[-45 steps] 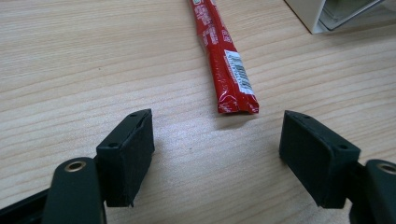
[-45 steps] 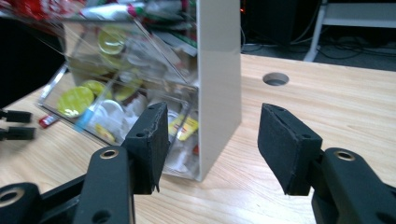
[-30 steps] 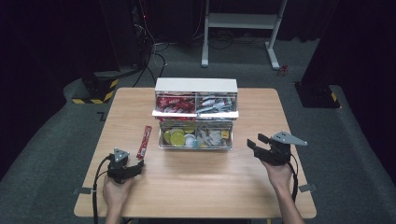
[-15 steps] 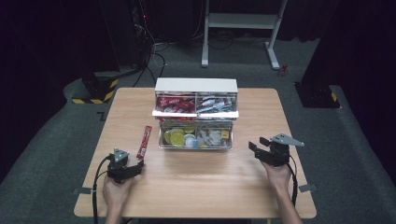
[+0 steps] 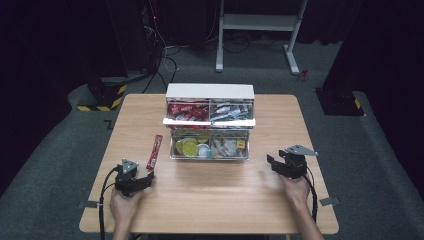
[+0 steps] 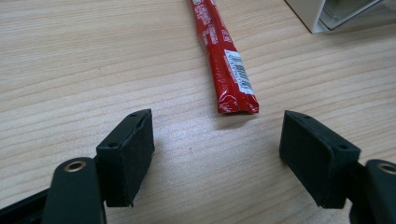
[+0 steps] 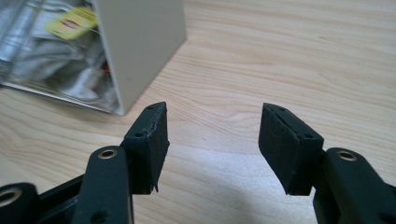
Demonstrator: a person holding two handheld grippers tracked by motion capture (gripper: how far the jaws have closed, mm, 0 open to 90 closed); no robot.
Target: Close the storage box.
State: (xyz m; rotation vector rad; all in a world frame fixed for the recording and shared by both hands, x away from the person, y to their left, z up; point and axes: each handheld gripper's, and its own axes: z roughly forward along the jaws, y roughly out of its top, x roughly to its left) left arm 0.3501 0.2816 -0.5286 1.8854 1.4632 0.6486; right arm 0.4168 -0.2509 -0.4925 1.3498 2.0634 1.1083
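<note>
A long red sachet lies on the wooden table, just left of a small white drawer cabinet. The cabinet's lower clear drawer is pulled out and holds small packets and lids. My left gripper rests low on the table with its jaws open, and the sachet's near end lies just ahead of the gap. My right gripper sits low at the right, open and empty, with the drawer's corner ahead to its left.
The upper drawers hold red and silver packets. Bare tabletop lies in front of the cabinet between the two hands. Beyond the table stand a white frame and dark equipment with cables on the grey floor.
My right gripper has sunk toward the tabletop and come a little nearer the person. The left gripper and the sachet have stayed put.
</note>
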